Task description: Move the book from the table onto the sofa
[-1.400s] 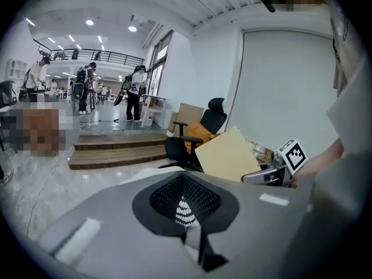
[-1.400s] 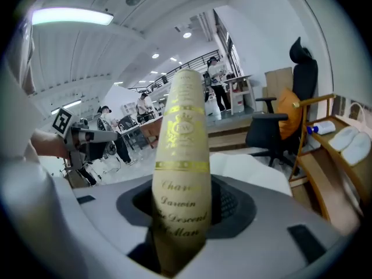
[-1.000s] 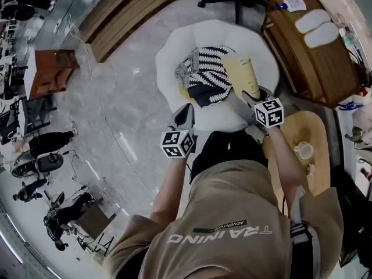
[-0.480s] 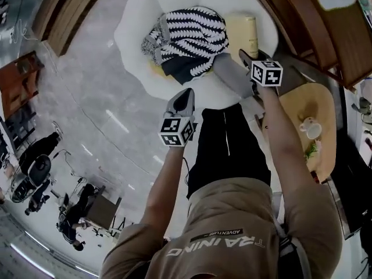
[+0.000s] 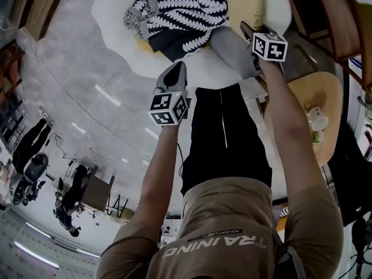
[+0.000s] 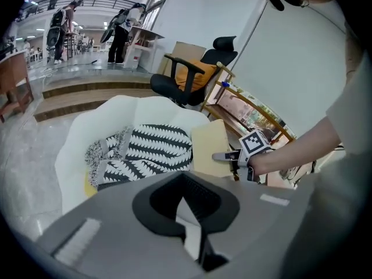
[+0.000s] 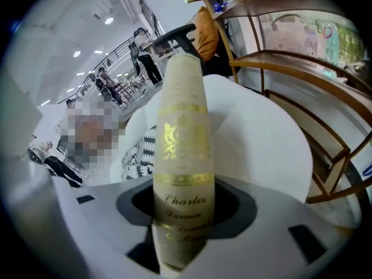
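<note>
Since the right gripper (image 7: pixel 183 211) pinches the cream gold-lettered hardback book (image 7: pixel 183 127) across its covers, it looks stiff, no flop; left gripper (image 6: pixel 185 205) is pressed together.

book (image 7: pixel 180 138) | cream, gold-lettered spine | clamped in right gripper (image 7: pixel 181 225) | over white sofa (image 7: pixel 261 150), contact unclear

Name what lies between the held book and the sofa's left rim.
A black-and-white patterned cloth, on the sofa; the head view shows it.
</note>
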Demonstrator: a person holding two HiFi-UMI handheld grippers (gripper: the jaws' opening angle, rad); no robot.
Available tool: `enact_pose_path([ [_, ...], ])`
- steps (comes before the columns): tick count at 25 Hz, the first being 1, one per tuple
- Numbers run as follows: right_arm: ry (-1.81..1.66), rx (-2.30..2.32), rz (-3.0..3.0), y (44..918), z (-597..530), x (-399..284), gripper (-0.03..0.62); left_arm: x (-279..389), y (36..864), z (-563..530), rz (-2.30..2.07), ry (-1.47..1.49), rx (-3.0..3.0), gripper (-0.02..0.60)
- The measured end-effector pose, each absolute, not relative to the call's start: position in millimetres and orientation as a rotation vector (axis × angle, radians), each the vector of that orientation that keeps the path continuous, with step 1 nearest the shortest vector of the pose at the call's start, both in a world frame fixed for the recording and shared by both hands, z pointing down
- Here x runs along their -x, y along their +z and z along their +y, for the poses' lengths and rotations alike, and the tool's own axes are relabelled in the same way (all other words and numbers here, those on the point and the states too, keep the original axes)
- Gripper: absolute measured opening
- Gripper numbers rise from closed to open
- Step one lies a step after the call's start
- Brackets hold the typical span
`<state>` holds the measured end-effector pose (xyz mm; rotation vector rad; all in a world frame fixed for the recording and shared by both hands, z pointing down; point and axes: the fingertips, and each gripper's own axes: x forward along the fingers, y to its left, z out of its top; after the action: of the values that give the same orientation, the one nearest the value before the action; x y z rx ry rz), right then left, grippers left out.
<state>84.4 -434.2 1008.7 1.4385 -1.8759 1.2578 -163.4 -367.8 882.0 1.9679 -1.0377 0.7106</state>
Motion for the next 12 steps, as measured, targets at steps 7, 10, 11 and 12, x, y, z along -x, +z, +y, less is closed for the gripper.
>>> enact_pose_path([
  [7,1.193,-1.492,-1.822,1006,-426,-92,0.206,162,876,-344,-0.994,0.702,-1.972,-0.009],
  [10,1.124,-1.493,-1.815,996,-424,-100,0.206,162,870,-342,-0.977,0.681,-1.989,-0.009],
  [11,1.097,-1.494,-1.804,993,-421,-103,0.209,162,868,-342,-0.975,0.675,-2.0,-0.009],
  [12,1.072,-1.498,-1.791,990,-417,-107,0.212,162,866,-342,-0.973,0.668,-2.01,-0.009],
])
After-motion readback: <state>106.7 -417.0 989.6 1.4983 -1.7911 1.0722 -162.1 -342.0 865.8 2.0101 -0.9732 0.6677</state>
